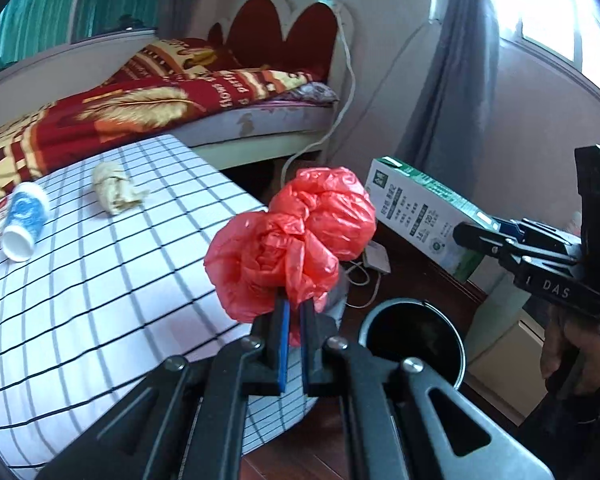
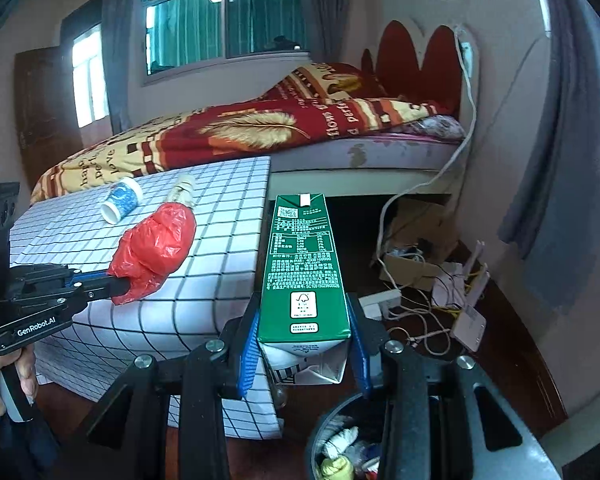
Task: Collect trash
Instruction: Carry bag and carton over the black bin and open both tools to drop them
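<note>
Left gripper [image 1: 294,308] clamps red bag [image 1: 292,240]; right gripper [image 2: 304,344] clamps carton [image 2: 304,272] (above bin [image 2: 320,432]).

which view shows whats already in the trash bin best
The right wrist view: the trash bin sits right below the camera, with rags and scraps visible inside, though partly behind the claw. The left wrist view shows only its rim and a dark inside.

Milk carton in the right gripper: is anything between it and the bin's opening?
Nothing visible. The milk carton is clamped in the right gripper, with the bin open just below; only loose trash lies inside.
</note>
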The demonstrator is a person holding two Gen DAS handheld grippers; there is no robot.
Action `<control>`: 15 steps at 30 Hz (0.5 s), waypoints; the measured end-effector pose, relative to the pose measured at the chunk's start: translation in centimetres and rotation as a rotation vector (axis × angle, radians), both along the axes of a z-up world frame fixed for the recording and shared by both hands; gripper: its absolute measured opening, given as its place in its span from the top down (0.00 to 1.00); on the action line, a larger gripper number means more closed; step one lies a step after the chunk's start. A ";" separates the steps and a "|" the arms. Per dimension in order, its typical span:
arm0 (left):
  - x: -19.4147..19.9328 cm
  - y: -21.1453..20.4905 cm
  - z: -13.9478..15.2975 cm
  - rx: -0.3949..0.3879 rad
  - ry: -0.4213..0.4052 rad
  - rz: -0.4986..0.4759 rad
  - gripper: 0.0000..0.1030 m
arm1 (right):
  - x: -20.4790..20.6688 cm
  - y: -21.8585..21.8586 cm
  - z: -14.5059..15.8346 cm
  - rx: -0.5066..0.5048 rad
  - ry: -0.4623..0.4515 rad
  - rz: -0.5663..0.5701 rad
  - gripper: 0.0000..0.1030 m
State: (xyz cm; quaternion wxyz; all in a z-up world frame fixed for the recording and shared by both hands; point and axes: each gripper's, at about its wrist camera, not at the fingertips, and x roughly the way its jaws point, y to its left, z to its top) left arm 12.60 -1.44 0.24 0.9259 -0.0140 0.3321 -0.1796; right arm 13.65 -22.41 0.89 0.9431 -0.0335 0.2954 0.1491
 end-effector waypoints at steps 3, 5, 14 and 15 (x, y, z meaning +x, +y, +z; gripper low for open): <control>0.0 -1.7 -0.3 0.002 0.007 -0.034 0.95 | -0.5 -1.4 -0.4 -0.005 0.010 -0.028 0.61; 0.0 -2.9 -0.5 0.004 0.012 -0.058 0.95 | -0.9 -2.6 -0.8 -0.010 0.017 -0.051 0.61; 0.1 -8.8 -1.9 0.019 0.039 -0.169 0.95 | -2.4 -8.0 -2.7 -0.020 0.065 -0.154 0.61; 0.0 -9.3 -2.0 0.019 0.042 -0.177 0.95 | -2.6 -8.6 -3.0 -0.021 0.075 -0.165 0.61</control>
